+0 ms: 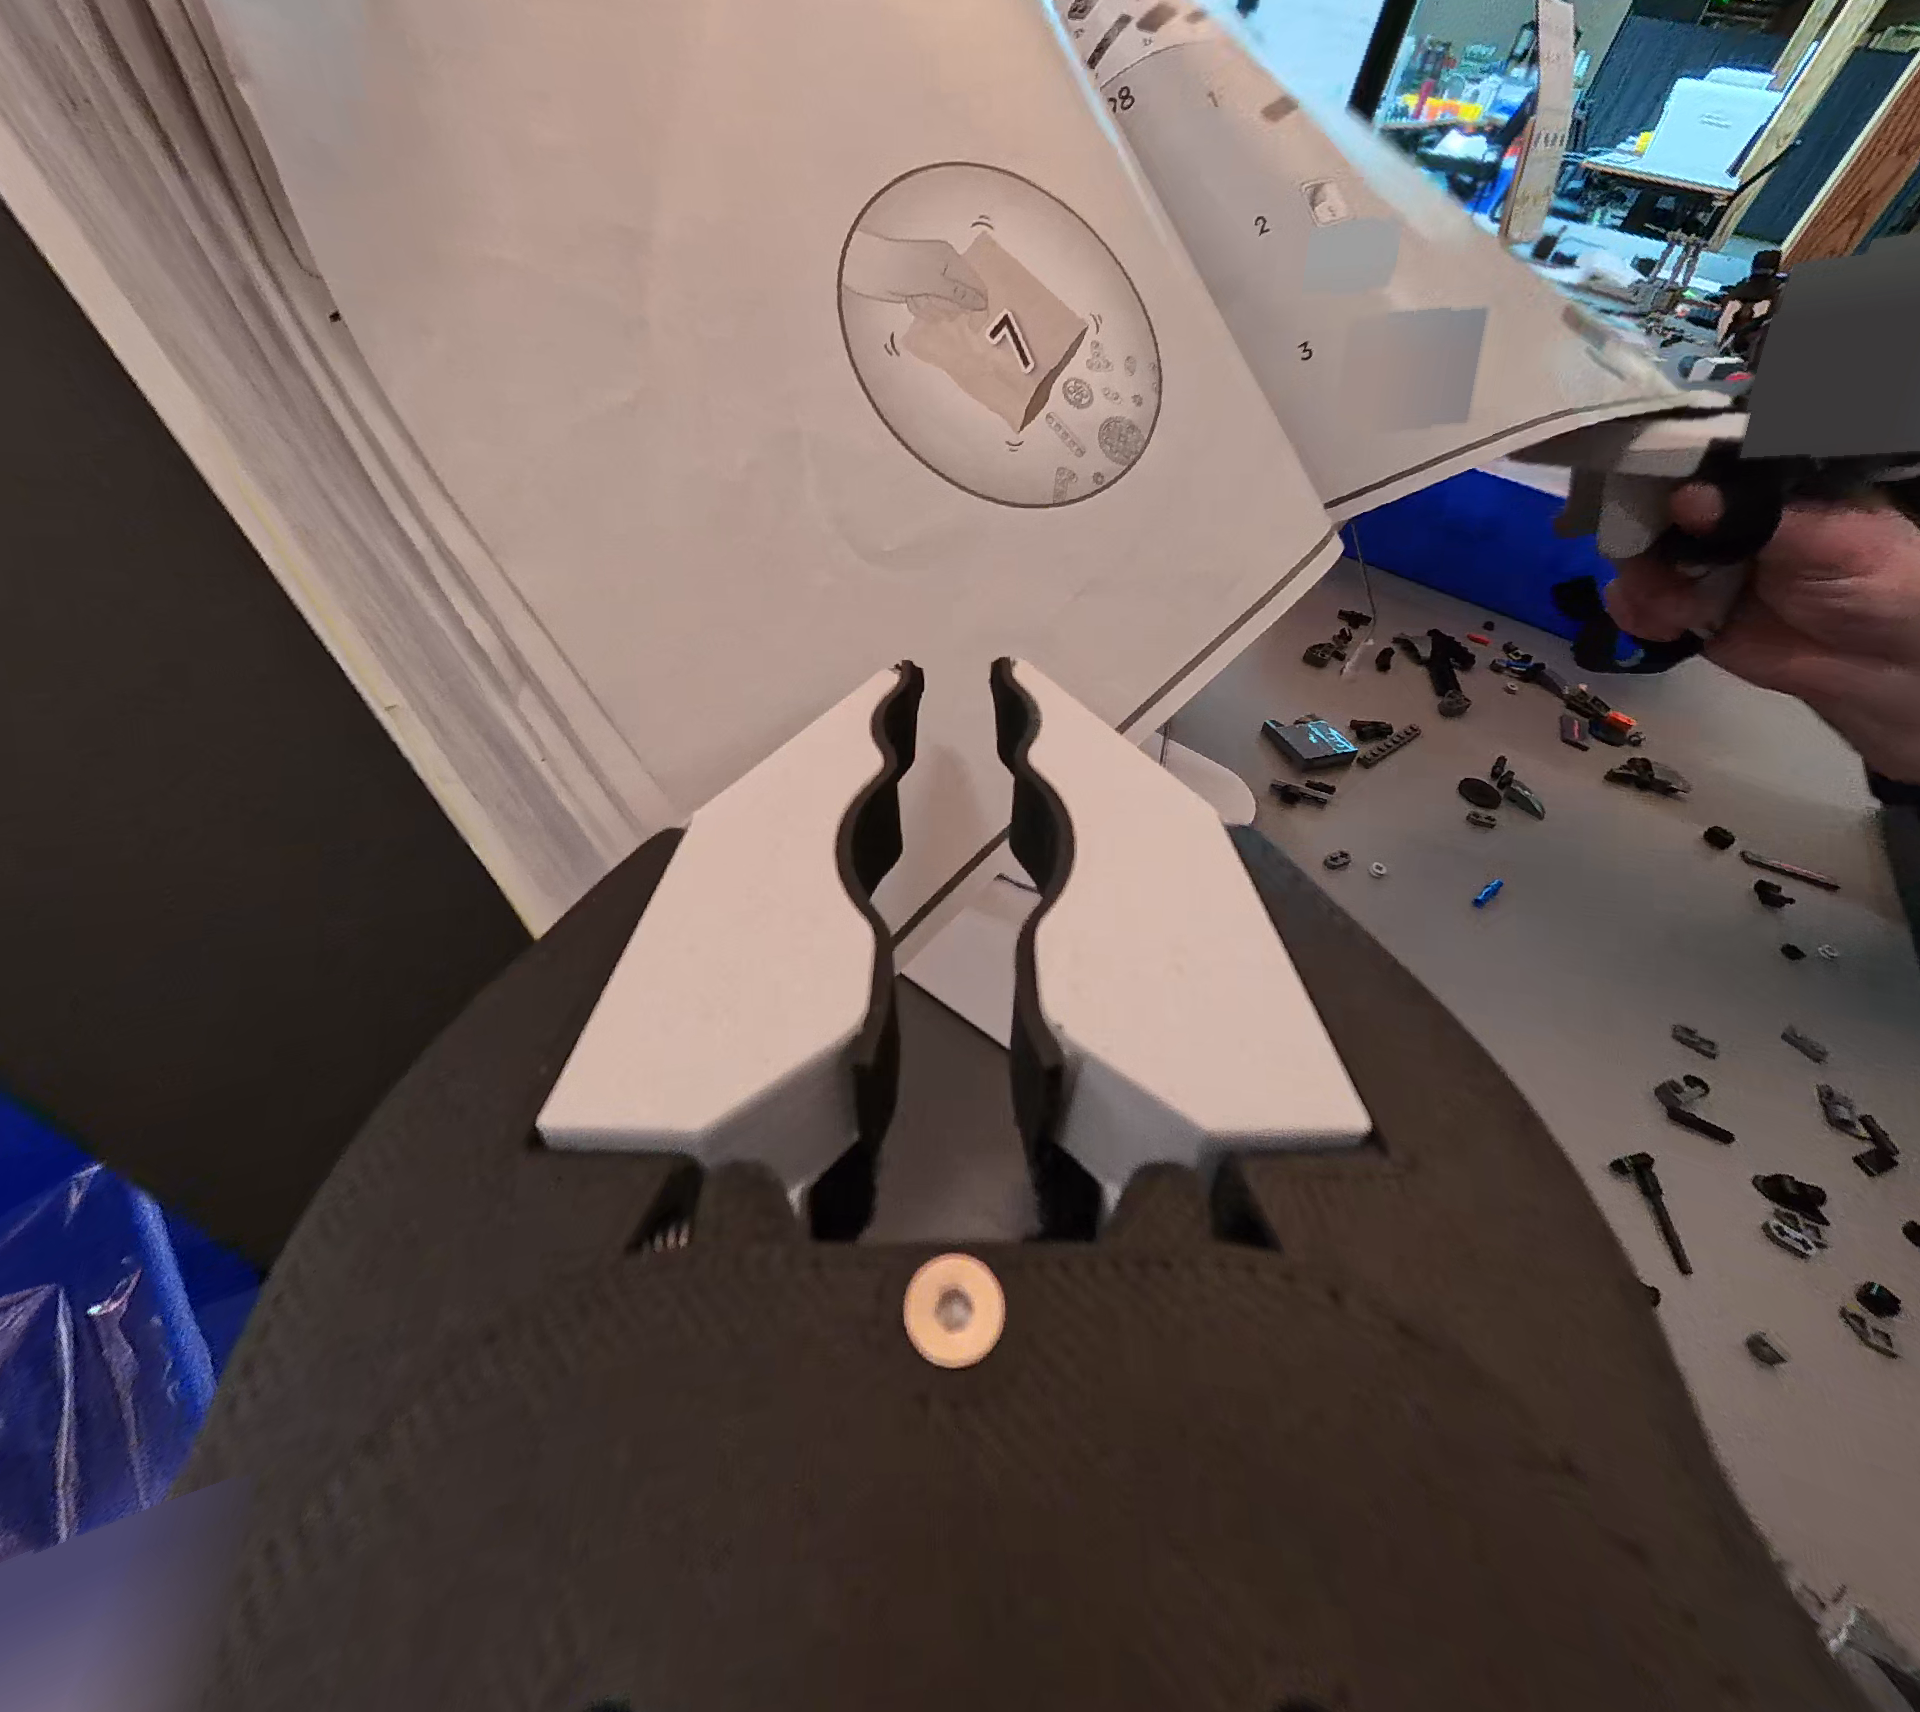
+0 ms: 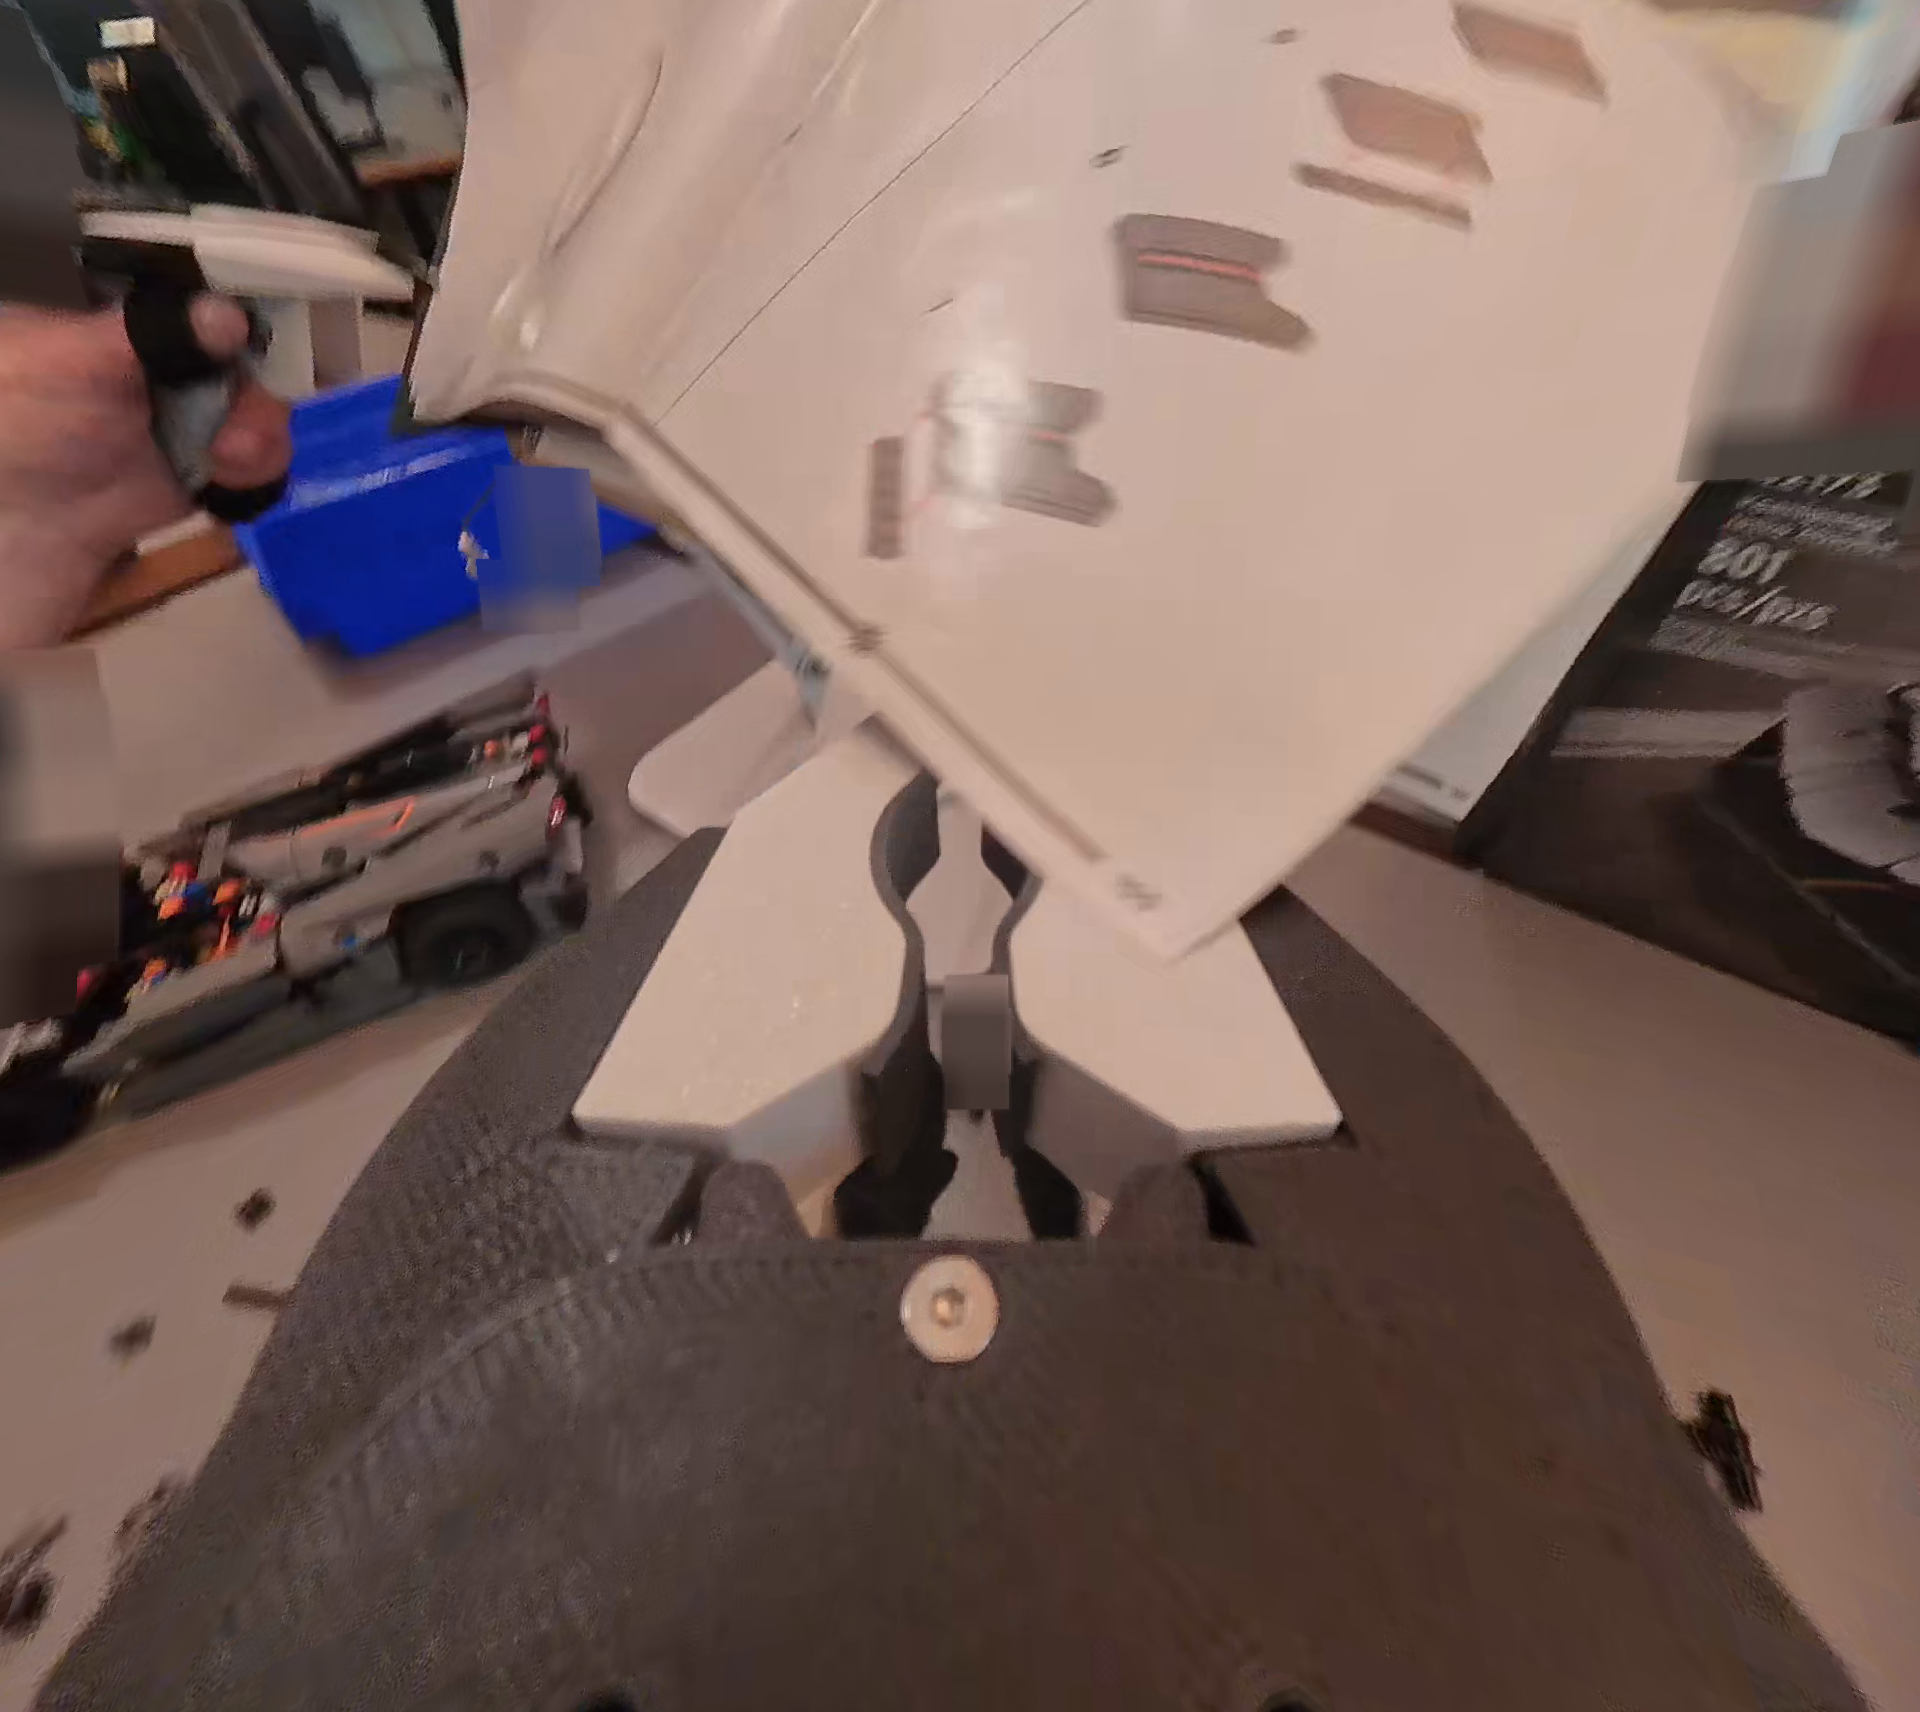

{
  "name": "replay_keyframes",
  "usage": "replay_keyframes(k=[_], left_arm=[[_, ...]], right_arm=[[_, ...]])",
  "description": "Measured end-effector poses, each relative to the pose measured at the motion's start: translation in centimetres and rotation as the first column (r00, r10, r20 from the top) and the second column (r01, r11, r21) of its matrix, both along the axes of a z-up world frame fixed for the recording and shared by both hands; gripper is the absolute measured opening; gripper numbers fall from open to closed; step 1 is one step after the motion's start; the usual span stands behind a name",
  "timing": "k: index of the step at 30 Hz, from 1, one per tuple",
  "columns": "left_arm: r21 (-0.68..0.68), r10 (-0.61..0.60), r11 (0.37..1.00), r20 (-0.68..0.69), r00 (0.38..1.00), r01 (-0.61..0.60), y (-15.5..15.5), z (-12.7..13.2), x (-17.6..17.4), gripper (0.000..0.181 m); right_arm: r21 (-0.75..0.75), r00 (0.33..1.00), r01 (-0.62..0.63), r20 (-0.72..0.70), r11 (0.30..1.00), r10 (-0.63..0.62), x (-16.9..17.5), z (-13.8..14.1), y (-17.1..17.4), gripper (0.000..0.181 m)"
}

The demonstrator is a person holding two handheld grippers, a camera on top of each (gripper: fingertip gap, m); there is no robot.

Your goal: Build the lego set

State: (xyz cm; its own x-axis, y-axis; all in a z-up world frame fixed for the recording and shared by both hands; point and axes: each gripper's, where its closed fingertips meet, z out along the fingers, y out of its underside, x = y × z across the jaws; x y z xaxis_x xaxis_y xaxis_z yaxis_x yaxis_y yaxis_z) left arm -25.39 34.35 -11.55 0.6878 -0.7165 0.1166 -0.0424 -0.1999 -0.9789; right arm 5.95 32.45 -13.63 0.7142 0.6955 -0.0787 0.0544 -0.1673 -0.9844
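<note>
Left wrist view: left gripper [image 1: 954, 675] sits w/ jaws a small gap apart, nothing between them; tips just in front of the open instruction booklet [image 1: 665, 332], which stands propped & curls over to the right. The facing page carries a round drawing of a hand shaking out a bag. Right of the booklet, loose lego pieces [image 1: 1558, 789], mostly black w/ a few blue & orange, lie scattered across the grey table [image 1: 1558, 987]. At far right a hand [image 1: 1808, 592] grips the other tool's black handle under the page edge. This view alone shows the scattered parts clearly; it doesn't show the car.

Right wrist view (blurred): right gripper [image 2: 961, 841] has jaws nearly together around the booklet's lower page edge [image 2: 1039, 519]; whether it actually pinches the paper can't be told. A part-built grey lego car [image 2: 343, 862] w/ black wheels & orange bits stands on the table at left. A dark box [image 2: 1714, 779] leans at right. A hand [image 2: 94, 457] w/ the left tool's handle shows at far left.

Containers: a blue bin [image 2: 374, 540] stands behind the car; its contents aren't visible. In the left view its blue wall [image 1: 1455, 540] peeks under the page.
</note>
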Motion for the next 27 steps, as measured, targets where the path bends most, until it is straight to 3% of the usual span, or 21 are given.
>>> replay_keyframes(k=[3, 8, 12, 15, 19, 22, 24, 27], left_arm=[[0.004, -0.004, 1.000, -0.019, 1.000, 0.004, -0.1, 0.0, 0.5, 0.011], [0.018, -0.010, 1.000, -0.052, 0.999, 0.011, -0.5, 0.4, 1.2, 0.011], [0.061, -0.031, 0.997, -0.080, 0.996, 0.036, -1.3, 1.5, 2.6, 0.012], [0.116, -0.041, 0.992, -0.141, 0.989, 0.058, -2.3, 2.6, 5.0, 0.019], [0.224, -0.028, 0.969, -0.318, 0.948, 0.104, -2.8, 4.6, 10.3, 0.032], [0.284, -0.026, 0.936, -0.534, 0.845, 0.207, -3.1, 5.0, 16.4, 0.048], [0.346, 0.047, 0.894, -0.705, 0.708, 0.285, -2.9, 4.3, 19.9, 0.058], [0.389, 0.154, 0.829, -0.850, 0.504, 0.402, -2.1, 2.3, 23.5, 0.059]], right_arm=[[-0.032, 0.999, -0.011, 0.033, 0.999, 0.012, 0.4, -1.1, -1.2, 0.000], [-0.085, 0.997, 0.037, -0.058, 0.996, -0.042, 3.8, -2.2, -1.8, 0.000], [-0.009, 0.999, 0.052, 0.011, 0.999, -0.052, 5.2, -1.7, -3.4, 0.005], [0.033, 0.999, 0.005, 0.039, 0.999, -0.006, 5.2, -1.1, -4.5, 0.020], [0.085, 0.995, -0.034, 0.092, 0.996, 0.026, 5.3, -1.0, -5.0, 0.022], [0.116, 0.997, -0.032, 0.076, 0.993, 0.023, 5.5, -1.0, -5.1, 0.020], [0.113, 0.997, -0.044, 0.071, 0.993, 0.036, 5.3, -1.3, -5.3, 0.020], [0.127, 0.993, -0.077, 0.095, 0.989, 0.065, 4.5, -1.9, -5.9, 0.019]])
